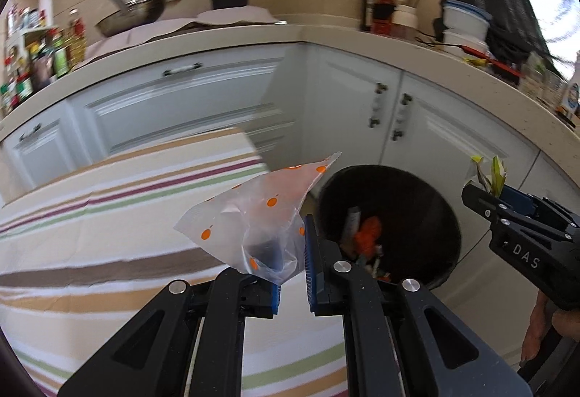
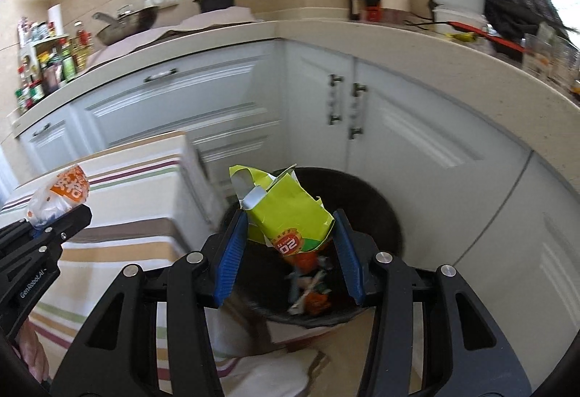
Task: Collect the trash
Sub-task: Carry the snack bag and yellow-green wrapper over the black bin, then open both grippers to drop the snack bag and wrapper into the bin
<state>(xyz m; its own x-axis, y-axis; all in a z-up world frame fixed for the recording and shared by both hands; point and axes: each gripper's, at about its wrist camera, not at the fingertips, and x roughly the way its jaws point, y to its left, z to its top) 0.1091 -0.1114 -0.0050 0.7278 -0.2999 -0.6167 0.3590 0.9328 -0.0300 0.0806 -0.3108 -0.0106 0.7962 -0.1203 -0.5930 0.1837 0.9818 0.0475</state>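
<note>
The trash bin [image 2: 366,201] stands on the floor in the corner of the cabinets [image 2: 398,129], at the table's [image 1: 108,234] three o'clock. Above its mouth hangs the crumpled carton [image 2: 290,212], between the right gripper's [image 2: 290,252] fingers. At the carton's nine o'clock, over the table edge, the left gripper [image 1: 291,263] holds the plastic bag [image 1: 253,219]. Behind, at twelve o'clock, the counter [image 1: 326,34] carries pots and bottles

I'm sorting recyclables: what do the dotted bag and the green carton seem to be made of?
The clear orange-dotted bag looks like thin glossy plastic film: you can see through it, and it crumples softly in the left gripper. The crushed yellow-green carton looks like printed paperboard with a white inner face, holding sharp creases and torn edges.
</note>
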